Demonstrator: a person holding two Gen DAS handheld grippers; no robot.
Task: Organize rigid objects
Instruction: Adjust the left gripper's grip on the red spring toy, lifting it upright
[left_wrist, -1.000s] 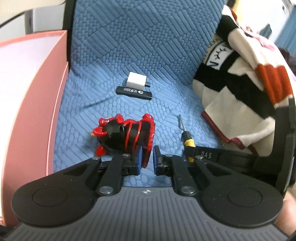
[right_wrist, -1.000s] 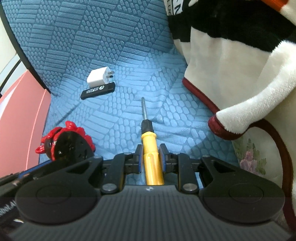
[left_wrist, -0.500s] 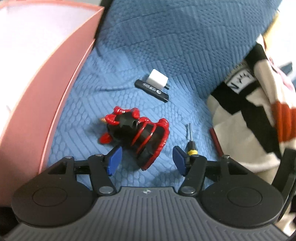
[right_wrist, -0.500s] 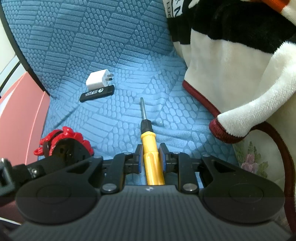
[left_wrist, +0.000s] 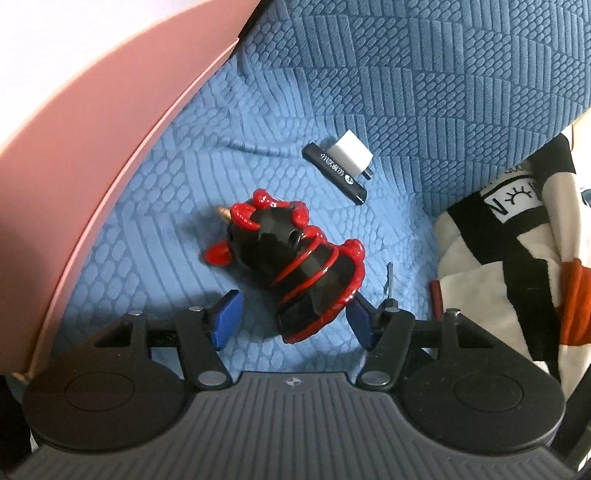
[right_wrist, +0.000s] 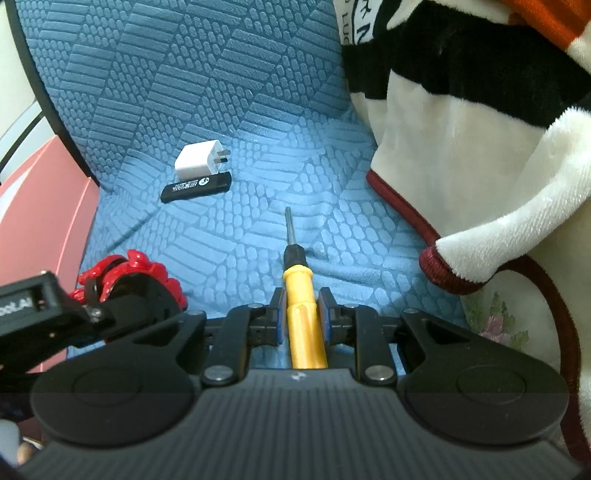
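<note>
A blue quilted fabric cushion with an embossed pebble-and-stripe pattern (left_wrist: 388, 85) fills most of both views, its back rising darker behind the paler seat. Along its left edge stands a salmon-pink smooth panel (left_wrist: 92, 155). At the right edge lies a heaped plush blanket in cream, black and orange stripes with a dark red hem (right_wrist: 461, 140). The light is even and indoor.

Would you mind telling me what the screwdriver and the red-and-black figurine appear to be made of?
Screwdriver: the yellow handle looks like glossy moulded plastic, and the thin grey shaft like bare metal. Red-and-black figurine: probably hard plastic or resin, judging by its faceted black body and shiny red trim.
</note>
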